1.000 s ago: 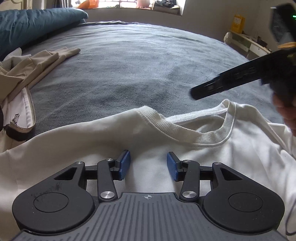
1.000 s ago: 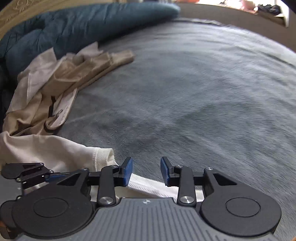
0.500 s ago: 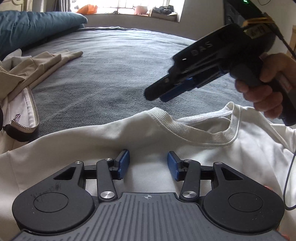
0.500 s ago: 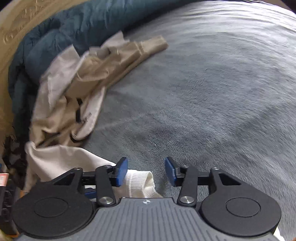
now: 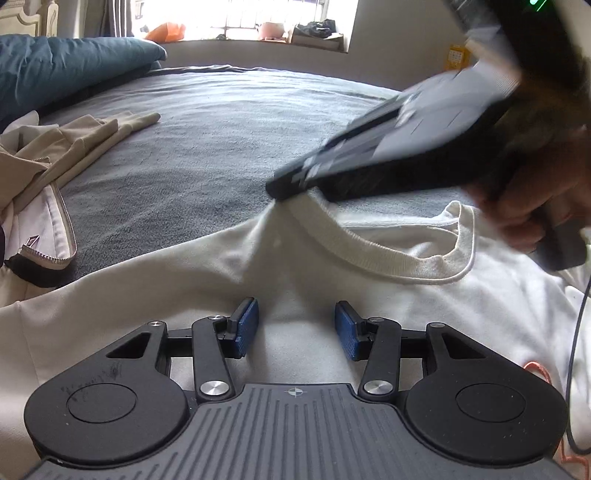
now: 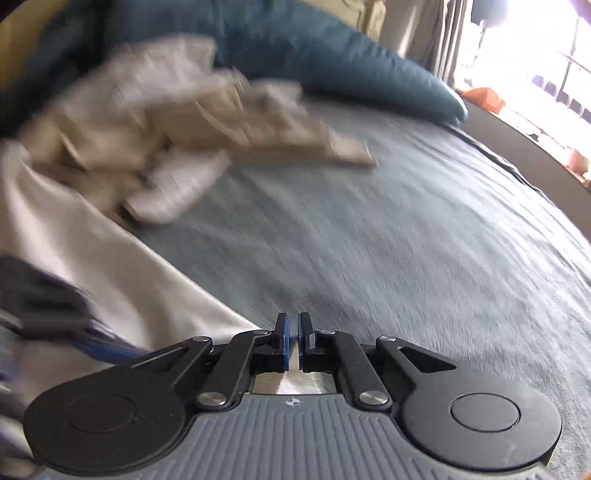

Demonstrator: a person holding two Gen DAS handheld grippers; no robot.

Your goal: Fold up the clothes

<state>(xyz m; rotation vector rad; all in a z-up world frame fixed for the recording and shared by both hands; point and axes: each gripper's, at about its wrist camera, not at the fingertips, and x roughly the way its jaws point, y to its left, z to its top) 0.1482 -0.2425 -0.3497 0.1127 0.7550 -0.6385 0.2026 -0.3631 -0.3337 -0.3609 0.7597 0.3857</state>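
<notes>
Left gripper [image 5: 295,328] sits low over the chest of the white cotton T-shirt with the ribbed crew collar [image 5: 280,266] — blue pads stand partway apart, flat cloth beneath the gap, nothing pinched. Whether the pads touch the fabric I cannot tell.

The T-shirt lies spread on the grey fleece bedspread [image 5: 221,122], collar facing away from the left camera. An orange print [image 5: 535,369] shows at its right edge, next to a thin black cable [image 5: 580,325].

Right gripper [image 5: 284,190] comes in from the upper right of the left view, blurred, held in a person's hand [image 5: 532,199]. Its tip sits at the left end of the collar, and the cloth is pulled up into a small peak there — clamped on the collar edge. The right view agrees: blue pads nearly together [image 6: 294,332] with a thin pale strip of cloth between them.

Further out, left side of the bed: a crumpled beige zip jacket with pale lining [image 5: 55,173], well apart from the collar, bare bedspread between. Behind it a dark teal quilted duvet [image 5: 66,70] bunched along the bed's edge. Farthest back, a bright window with clutter on the sill [image 5: 280,26]; details blown out.
</notes>
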